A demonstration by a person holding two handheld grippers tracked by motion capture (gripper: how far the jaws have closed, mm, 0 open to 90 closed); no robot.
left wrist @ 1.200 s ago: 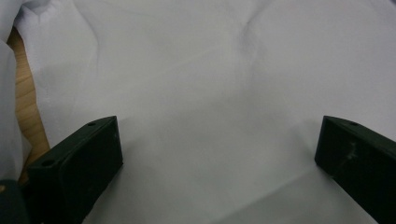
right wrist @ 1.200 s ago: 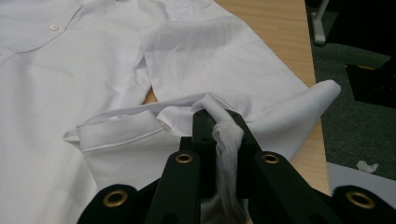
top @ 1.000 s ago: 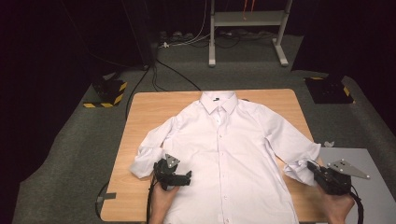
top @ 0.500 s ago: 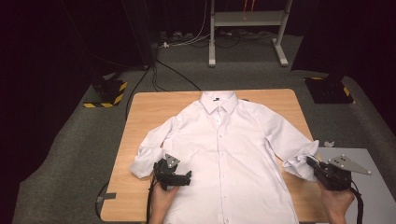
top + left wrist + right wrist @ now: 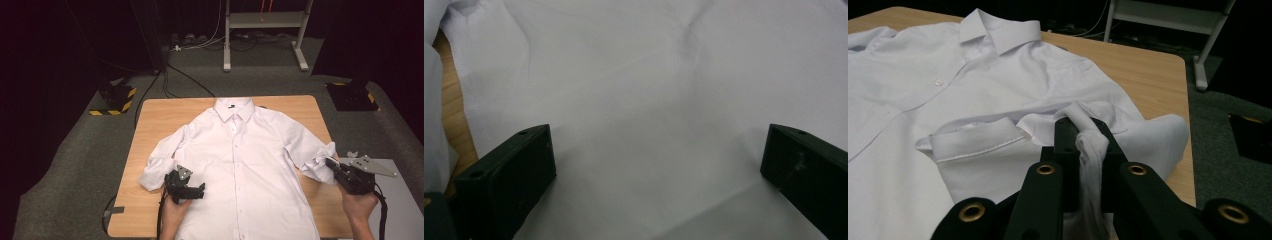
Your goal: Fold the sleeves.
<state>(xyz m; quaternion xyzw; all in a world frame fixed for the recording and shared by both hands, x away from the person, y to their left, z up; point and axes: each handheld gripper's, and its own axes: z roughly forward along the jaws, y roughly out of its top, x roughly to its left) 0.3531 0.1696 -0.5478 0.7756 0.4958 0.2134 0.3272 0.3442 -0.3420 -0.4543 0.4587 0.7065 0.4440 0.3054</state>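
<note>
A white button-up shirt (image 5: 240, 160) lies face up on the wooden table (image 5: 165, 115), with its collar (image 5: 234, 106) at the far edge. My right gripper (image 5: 331, 166) is at the table's right edge, shut on the bunched cuff of the sleeve (image 5: 315, 162). In the right gripper view the white cloth (image 5: 1093, 145) is pinched between the jaws of that gripper (image 5: 1083, 131) and lifted a little off the table. My left gripper (image 5: 192, 189) rests on the shirt's lower left side near the folded left sleeve (image 5: 160, 167). Its jaws stand wide apart over flat fabric (image 5: 649, 100).
A pale grey panel (image 5: 400, 205) adjoins the table's right front corner. On the floor behind the table are a metal stand (image 5: 227, 55), cables (image 5: 187, 77) and two yellow-and-black striped blocks (image 5: 116, 97) (image 5: 352, 95). Grey carpet surrounds the table.
My right gripper has risen a little with the sleeve cuff held in it, which pulls the cloth up. The left gripper has stayed where it was.
</note>
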